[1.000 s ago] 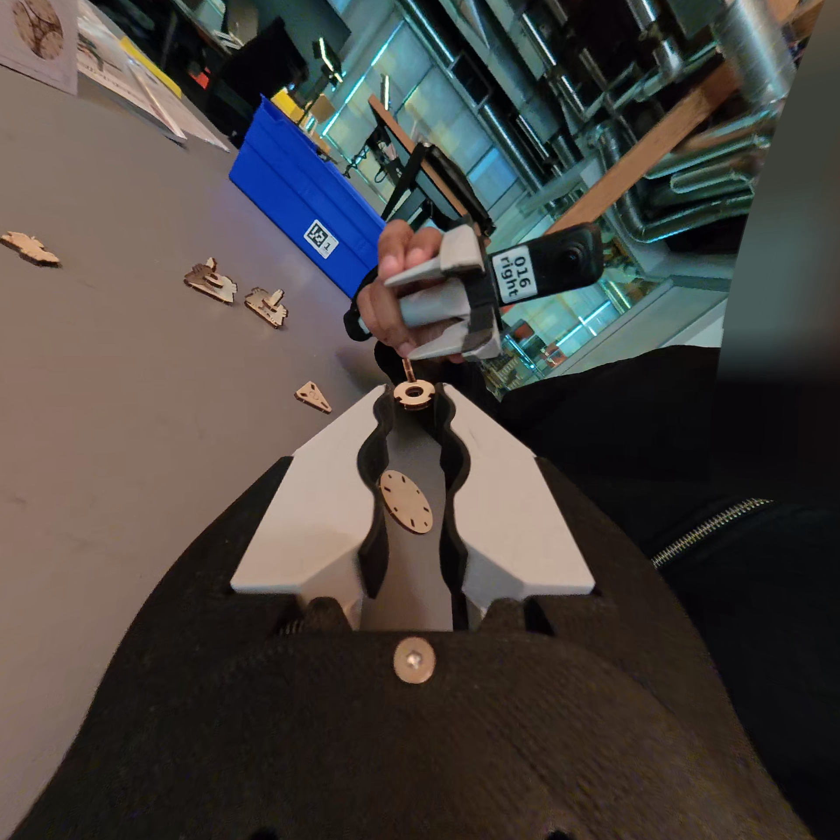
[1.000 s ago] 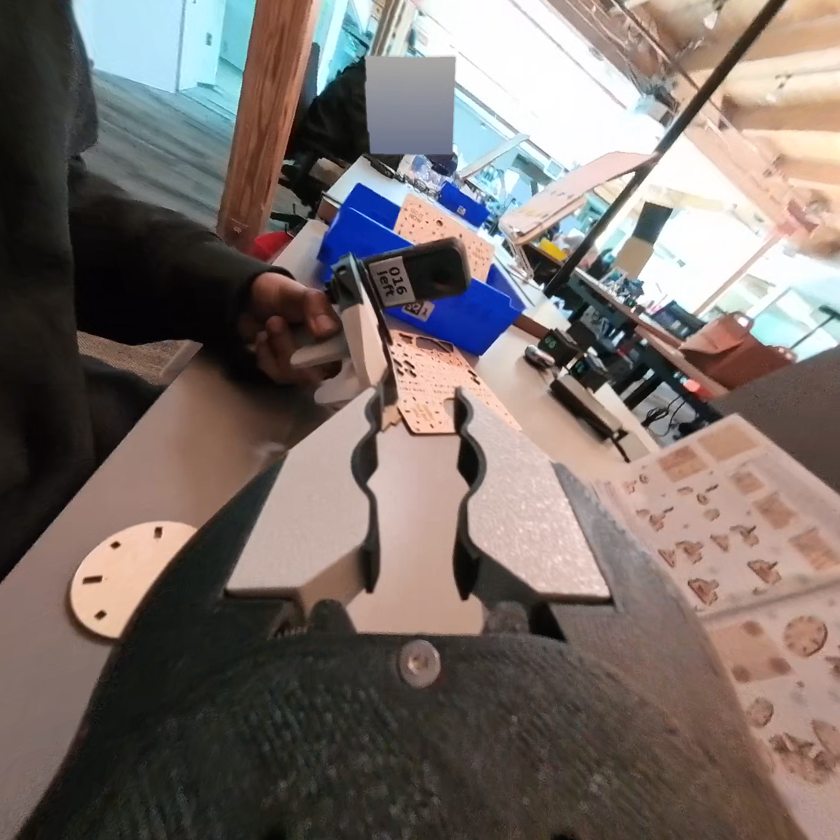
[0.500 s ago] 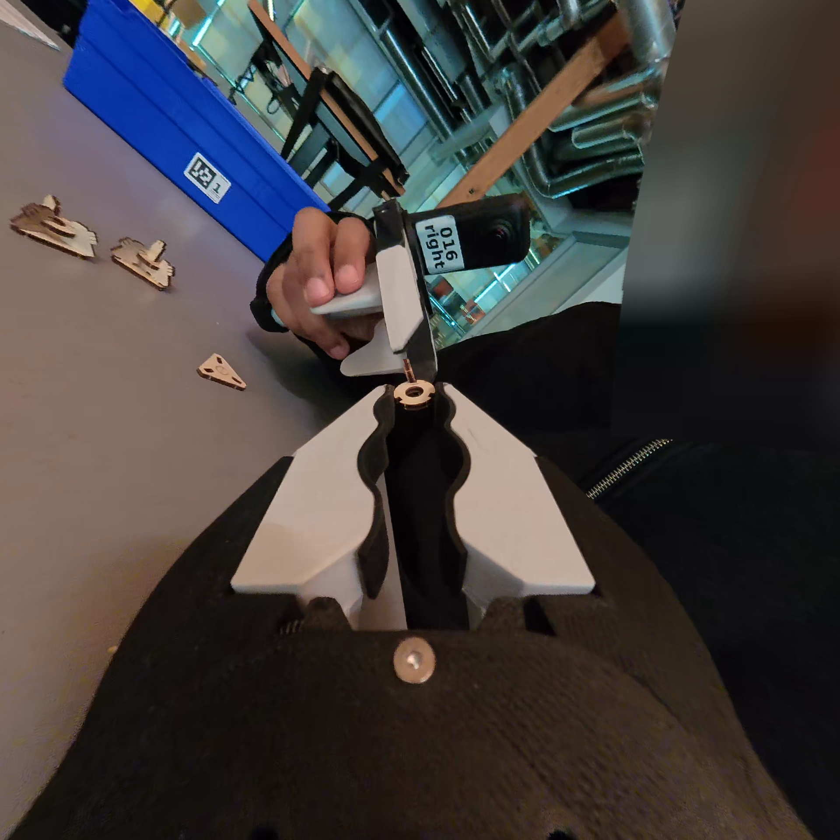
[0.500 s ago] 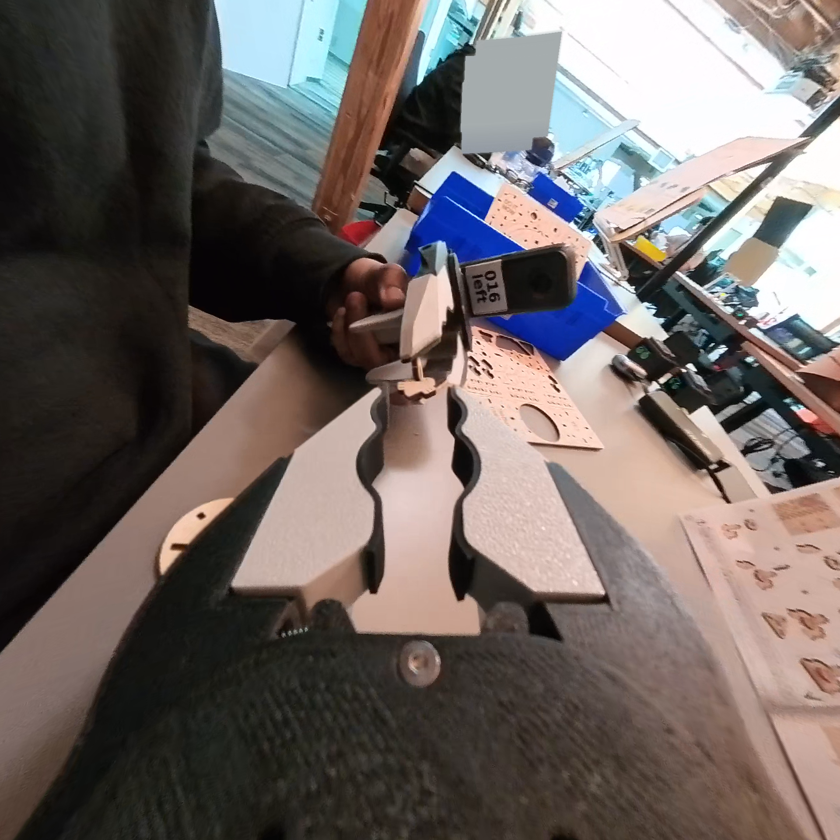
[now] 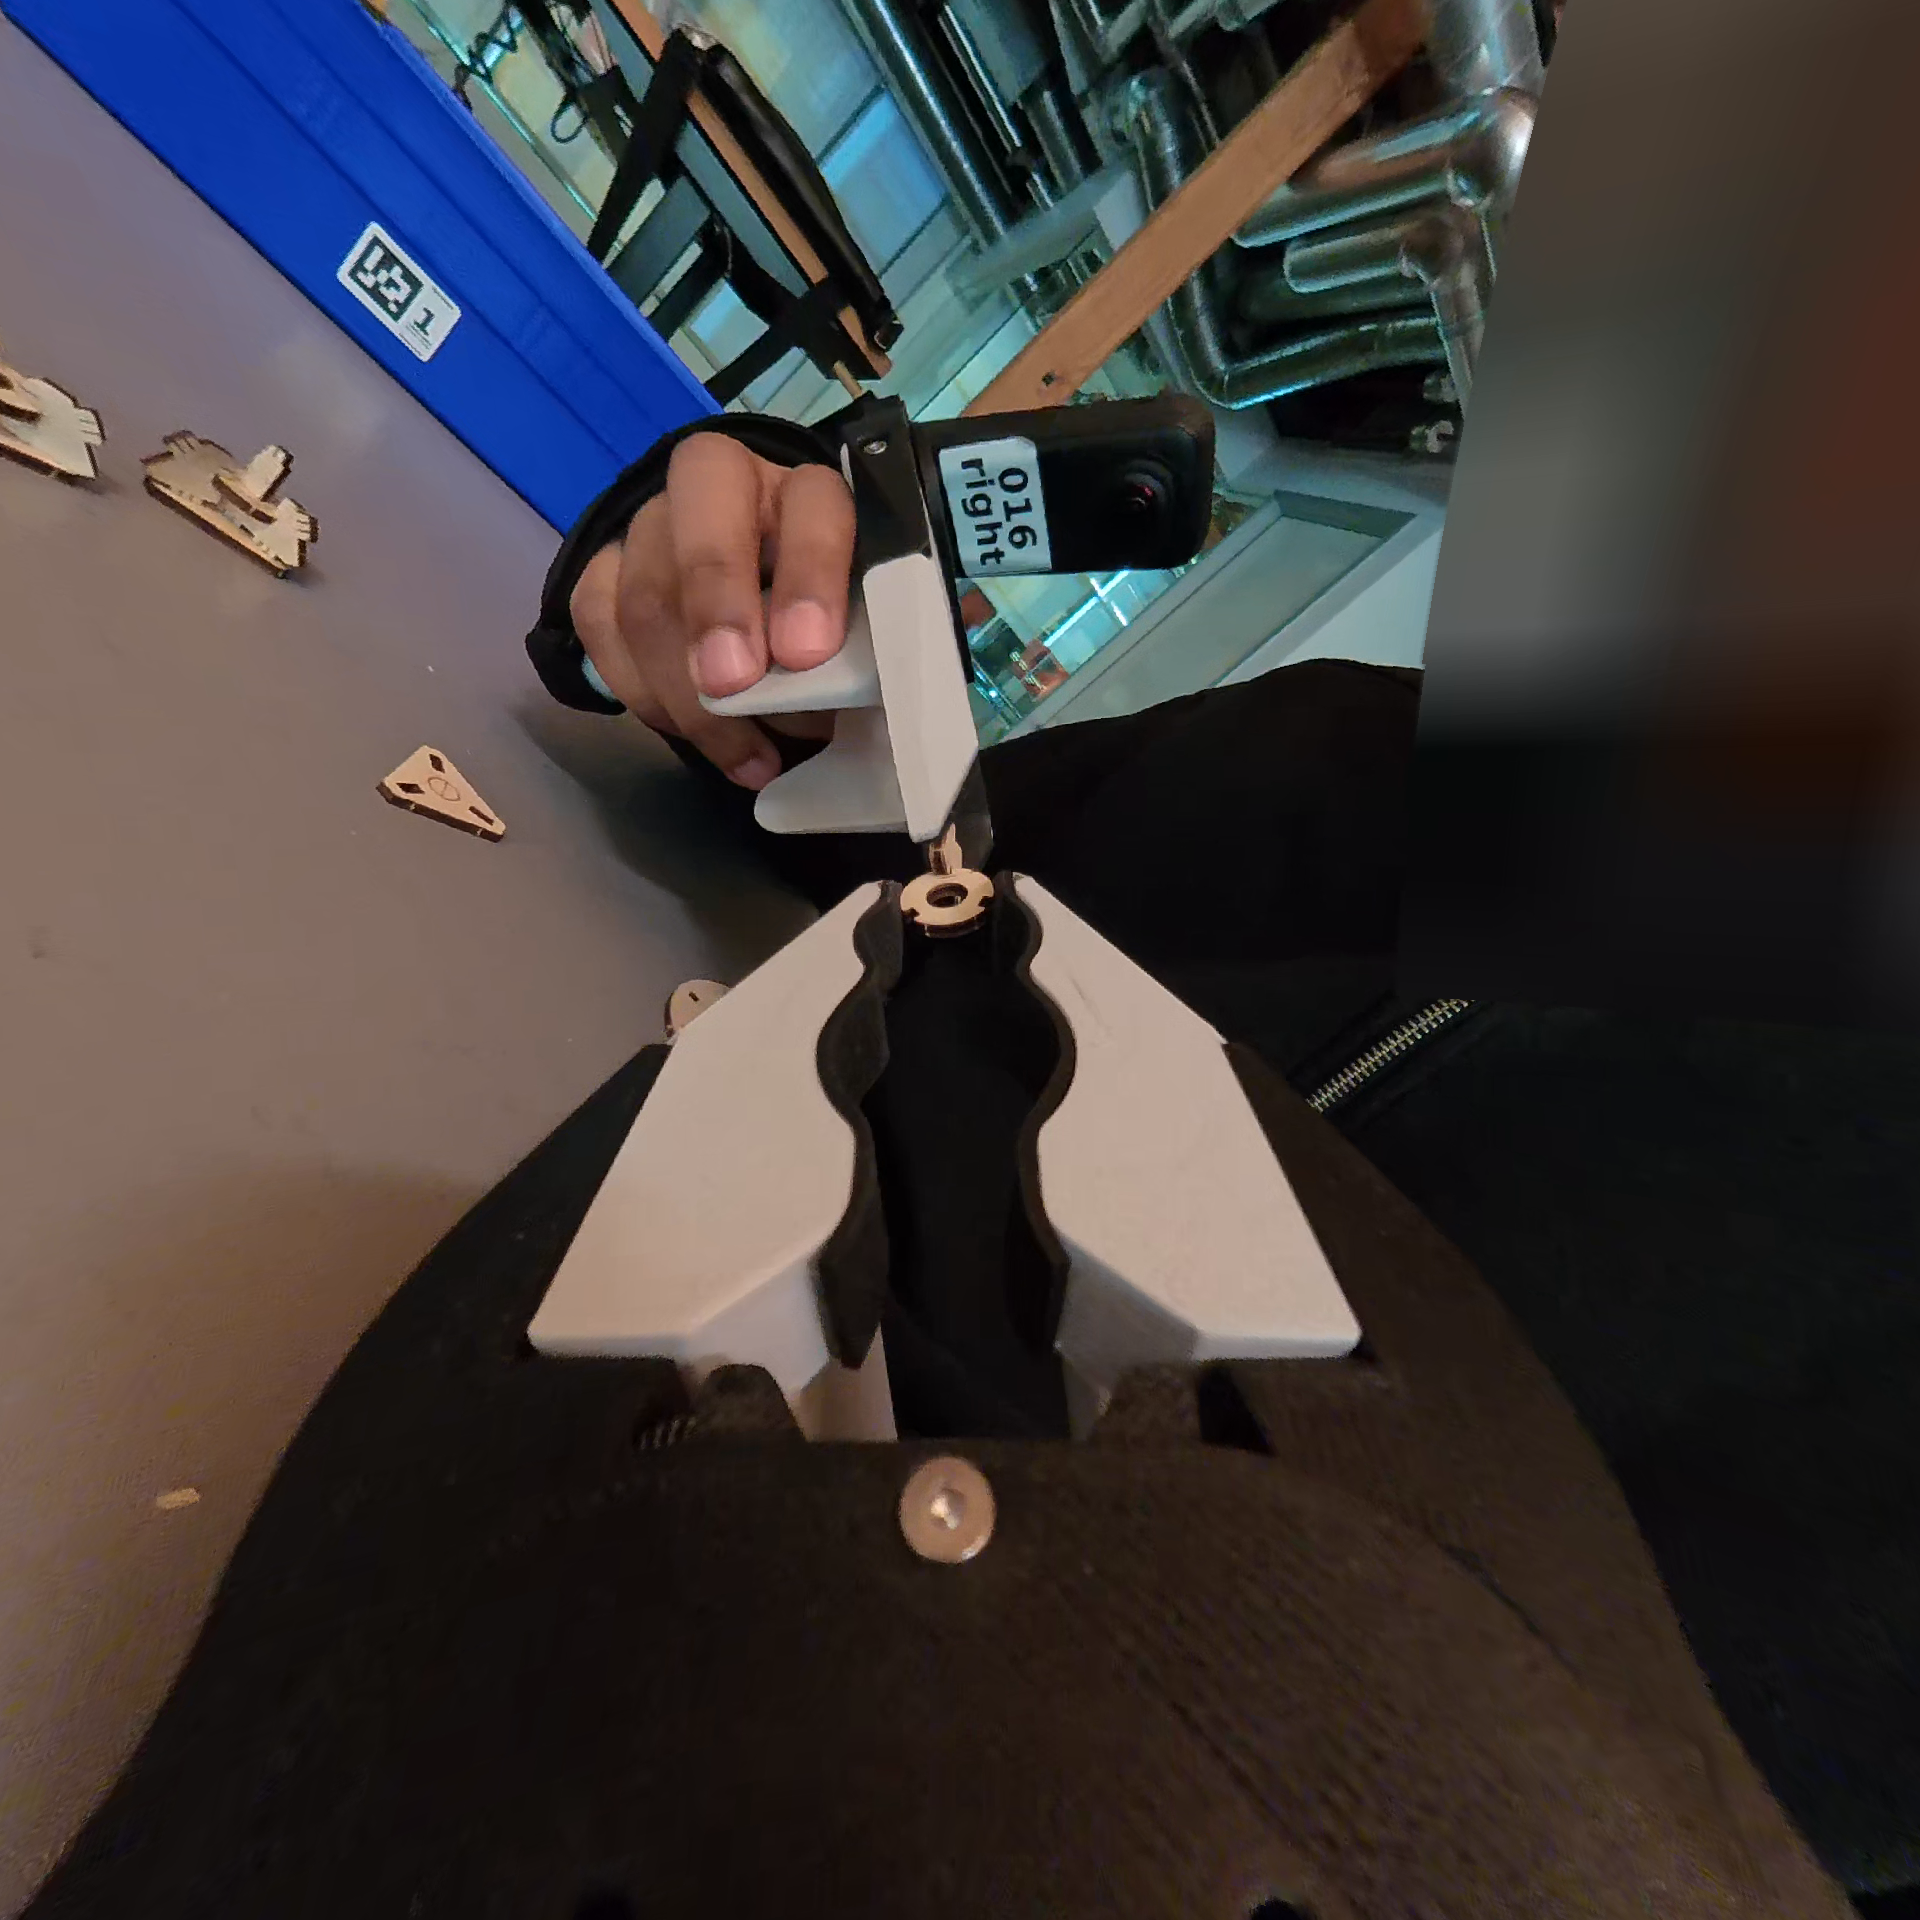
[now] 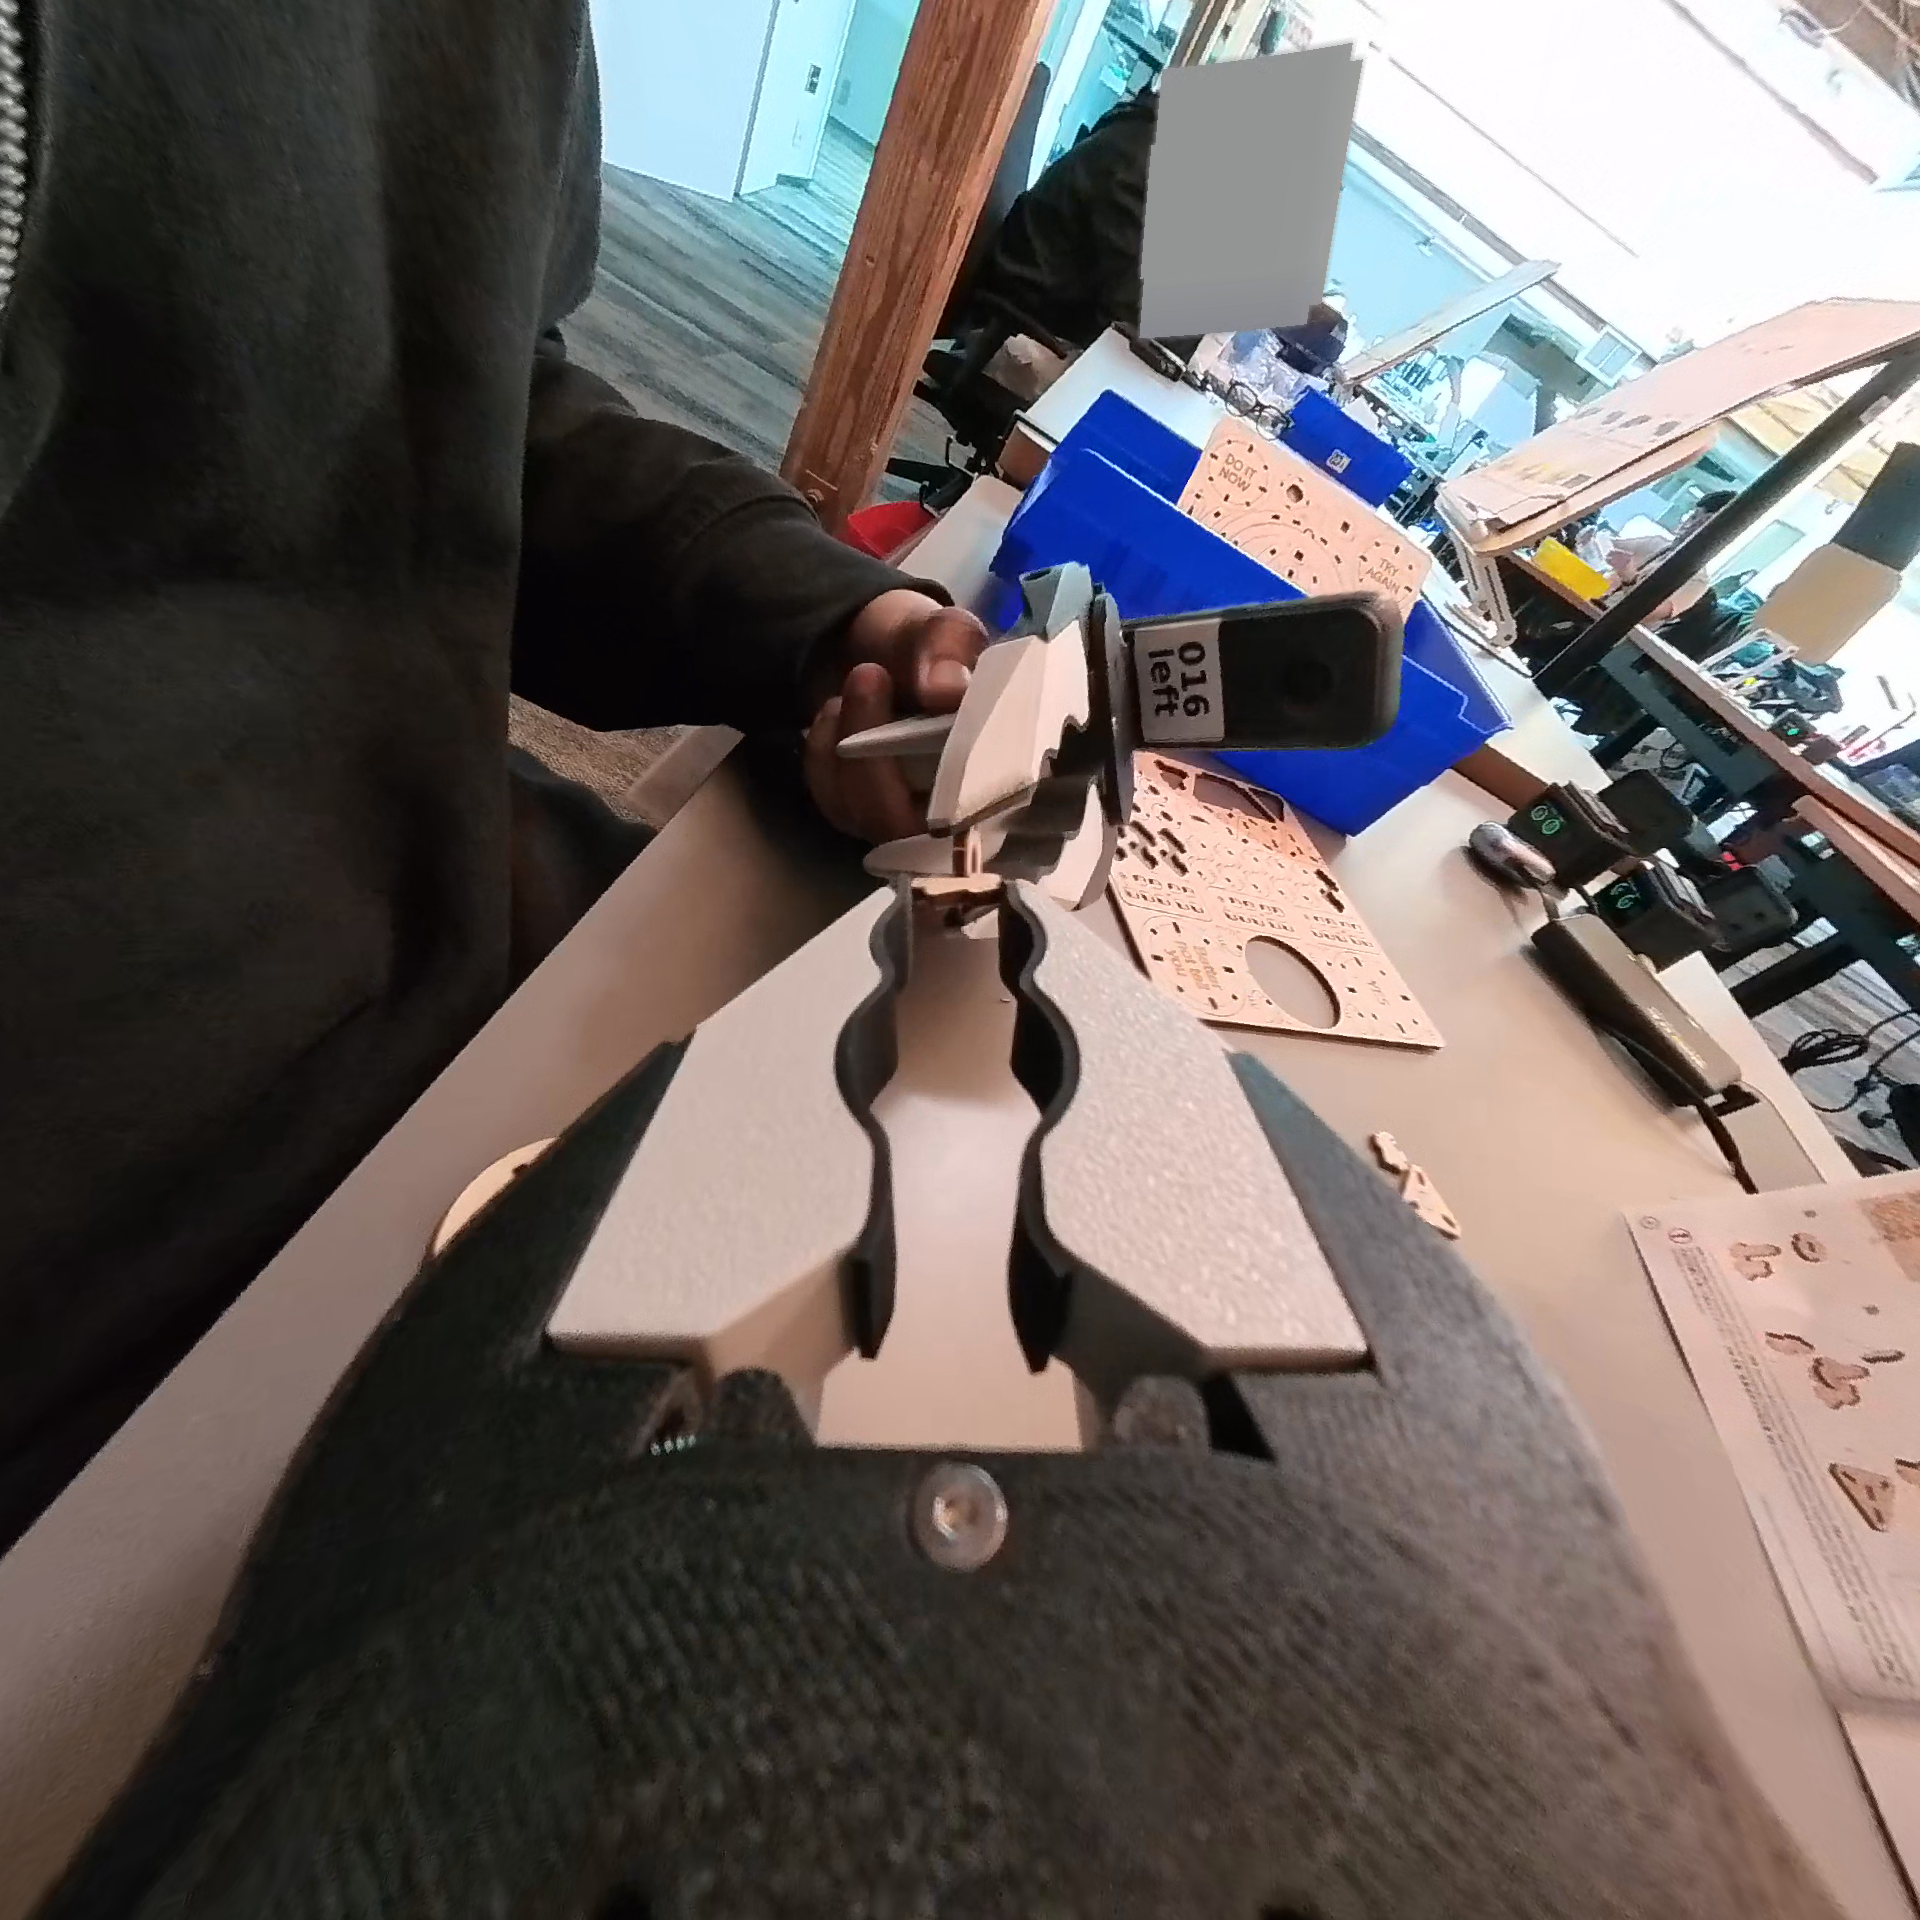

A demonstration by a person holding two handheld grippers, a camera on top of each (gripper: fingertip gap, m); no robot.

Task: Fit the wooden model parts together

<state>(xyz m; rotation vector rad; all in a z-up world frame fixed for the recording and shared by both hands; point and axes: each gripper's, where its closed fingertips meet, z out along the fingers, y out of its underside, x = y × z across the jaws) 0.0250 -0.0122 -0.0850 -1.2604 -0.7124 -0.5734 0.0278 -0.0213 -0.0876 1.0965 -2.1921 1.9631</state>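
Tools pinch wood: left a ring, right a peg.

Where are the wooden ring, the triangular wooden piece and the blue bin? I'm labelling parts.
wooden ring [image 5: 943, 900]: left wrist view, its front rim.
triangular wooden piece [image 5: 442, 792]: left wrist view, its flat face.
blue bin [image 5: 343, 197]: left wrist view, its side wall.

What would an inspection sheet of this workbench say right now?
Surface: grey table.
Held parts: small wooden ring; flat wooden piece, meeting the ring at the tips.
Clutter: triangular piece, toothed pieces, punched wooden sheet, printed sheet, blue bin, wooden disc.
Grippers: left gripper shut on the ring; right gripper shut on the flat piece.
Cables: dark cable at the table's far edge.
Surroundings: wooden post, ceiling pipes, further desks.
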